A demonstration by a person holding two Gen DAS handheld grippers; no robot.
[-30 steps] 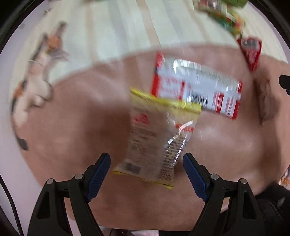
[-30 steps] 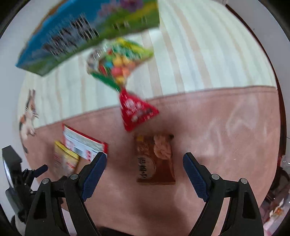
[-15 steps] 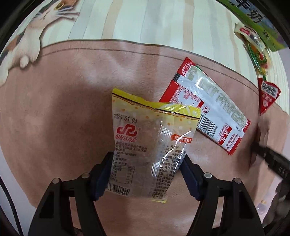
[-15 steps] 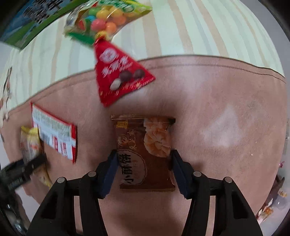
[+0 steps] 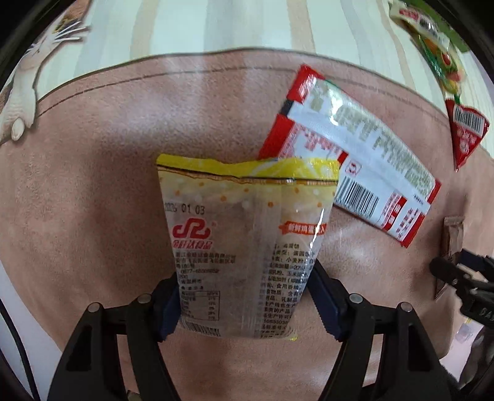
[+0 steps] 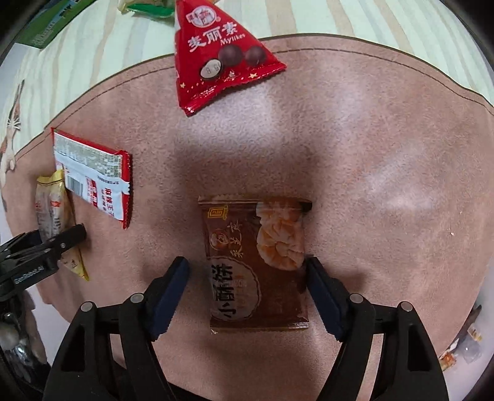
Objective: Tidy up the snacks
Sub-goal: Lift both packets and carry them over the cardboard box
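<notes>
- Currently, two hand-held tools work side by side over a brown mat [image 6: 386,148] that lies on a striped desk [image 6: 355,21].
- Left tool [image 5: 244,296]: both blue pads press against the side edges of a yellow-topped clear packet [image 5: 247,240], so it is clenched on the packet's lower half. The packet's top corner overlaps a red and white packet [image 5: 367,172] lying at an angle just behind it.
- Right tool [image 6: 247,293]: it straddles a brown pastry packet [image 6: 256,262] that lies flat on the mat. The right pad touches the packet's edge; the left pad stands a little apart from it, so this tool is not yet gripping.
- A red triangular chocolate packet [image 6: 216,55] lies farther away, at the mat's far edge, well apart from the brown packet. More snacks show dimly beyond it, too cut off to name.
- Judgement: the step in hand seems to be gripping one snack with each tool before moving them into order.
- To do it well, the right tool should close evenly on both long edges, low against the mat, so the flat wrapper does not slip out or buckle.
- The left packet is thin and glossy; lifting it straight up first should keep it from dragging the red and white packet along.
- Squeezing gently matters, since the contents of both packets are probably brittle.
</notes>
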